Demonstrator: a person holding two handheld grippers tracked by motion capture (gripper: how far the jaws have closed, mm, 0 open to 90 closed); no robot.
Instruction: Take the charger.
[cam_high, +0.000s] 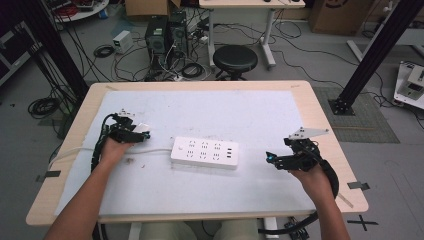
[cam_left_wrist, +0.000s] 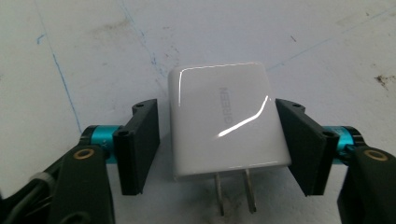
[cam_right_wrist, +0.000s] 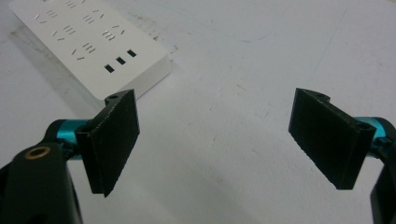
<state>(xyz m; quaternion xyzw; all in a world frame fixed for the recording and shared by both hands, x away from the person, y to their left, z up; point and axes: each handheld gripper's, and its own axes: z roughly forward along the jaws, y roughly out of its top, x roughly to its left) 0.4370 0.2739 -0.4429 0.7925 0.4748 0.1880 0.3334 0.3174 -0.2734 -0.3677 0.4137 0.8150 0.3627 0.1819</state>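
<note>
Left hand-held gripper (cam_left_wrist: 217, 140) sits with its jaws apart, one either side of the white charger (cam_left_wrist: 226, 123); there's a visible gap on the left side, and the right jaw is at or nearly at the casing, hard to call; nothing is clamped. The charger lies flat on the surface (cam_left_wrist: 93, 56), prongs pointing to 6 o'clock in the left gripper view, back toward the hand.

Risk from here, as I read it: the casing is glossy and smooth, so if the jaws close off-centre it could twist or squirt out; with the gap uneven, the nearer jaw may shove it sideways before the other arrives; and the prongs face the hand, so it'll need turning before it meets any socket, where a loose hold could slip.

Right hand-held gripper (cam_right_wrist: 215, 140) is wide apart, holding nothing, hovering over bare surface; the power strip (cam_right_wrist: 88, 44) lies off at its 11 o'clock.

The high view gives the layout: strip (cam_high: 205, 152) mid-surface, left hand-held gripper (cam_high: 135, 132) at its 9 o'clock, right hand-held gripper (cam_high: 280, 160) at 3 o'clock, well apart from it. There the charger is a small pale patch by the jaws; the left gripper view supplies the prongs, the lettering, the jaw gaps; the right gripper view shows the strip's sockets and three square ports.
</note>
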